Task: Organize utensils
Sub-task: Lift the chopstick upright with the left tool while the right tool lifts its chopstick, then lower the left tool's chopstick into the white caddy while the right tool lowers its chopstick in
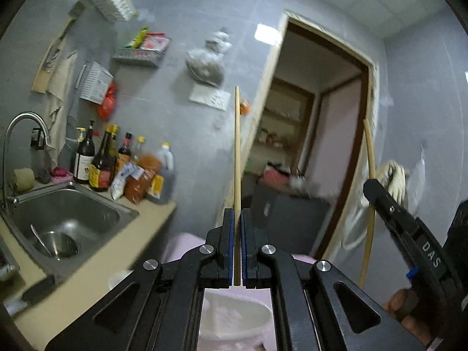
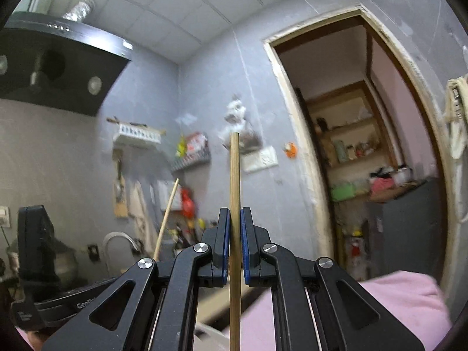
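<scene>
Chopsticks stood upright, one in each gripper: the left gripper (image 1: 237,222) was clenched on a thin chopstick (image 1: 237,146), the right gripper (image 2: 233,225) on a thicker one (image 2: 234,193), both raised in the air. They looked light, stiff and smooth, liable to swivel or slide between the pads; holding them lower along the shaft would likely steady them. Below lay a white bowl (image 1: 234,316) and a sink (image 1: 64,216). Lettering on the neighbouring gripper read "DAS"; the bottle labels were illegible.
</scene>
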Motion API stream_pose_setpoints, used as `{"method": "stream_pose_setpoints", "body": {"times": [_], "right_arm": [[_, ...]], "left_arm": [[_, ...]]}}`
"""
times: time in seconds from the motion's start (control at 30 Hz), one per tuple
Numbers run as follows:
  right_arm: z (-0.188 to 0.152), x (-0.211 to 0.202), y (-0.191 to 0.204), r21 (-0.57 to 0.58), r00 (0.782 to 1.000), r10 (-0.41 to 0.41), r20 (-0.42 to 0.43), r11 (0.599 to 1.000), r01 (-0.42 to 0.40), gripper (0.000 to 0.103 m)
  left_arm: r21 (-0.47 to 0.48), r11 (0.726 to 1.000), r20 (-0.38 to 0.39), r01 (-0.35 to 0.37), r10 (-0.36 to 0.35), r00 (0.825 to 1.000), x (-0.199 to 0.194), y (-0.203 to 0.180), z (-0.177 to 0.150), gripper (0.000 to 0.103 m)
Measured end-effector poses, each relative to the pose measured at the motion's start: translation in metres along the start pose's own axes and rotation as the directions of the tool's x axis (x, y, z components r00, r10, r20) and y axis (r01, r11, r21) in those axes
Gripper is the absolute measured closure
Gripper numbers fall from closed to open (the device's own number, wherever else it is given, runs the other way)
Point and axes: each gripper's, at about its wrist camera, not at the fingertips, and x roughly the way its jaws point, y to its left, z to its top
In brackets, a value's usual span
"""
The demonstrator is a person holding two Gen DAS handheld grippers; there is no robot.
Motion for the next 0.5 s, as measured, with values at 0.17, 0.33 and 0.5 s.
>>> {"method": "stream_pose_setpoints", "body": {"times": [0.17,0.33,0.5], "right_arm": [[-0.004,0.044,0.014,0.047,0.998,0.053,0.04,0.997,-0.055,0.098],[-0.015,0.067,0.015,0.025,0.999,0.03,0.031,0.999,-0.031,0.098],[-0.034,0.077,0.004,0.018,1.0,-0.016,-0.001,1.0,0.016,0.098]], "left_arm": [[-0.087,0.996,0.042,-0.015,0.018,0.999,0.014,0.056,0.008,0.101],[-0.113,0.993,0.052,-0.045,0.051,0.997,0.022,0.085,-0.002,0.101],[-0.125,0.989,0.042,-0.078,0.083,0.996,0.03,0.088,-0.027,0.101]]}}
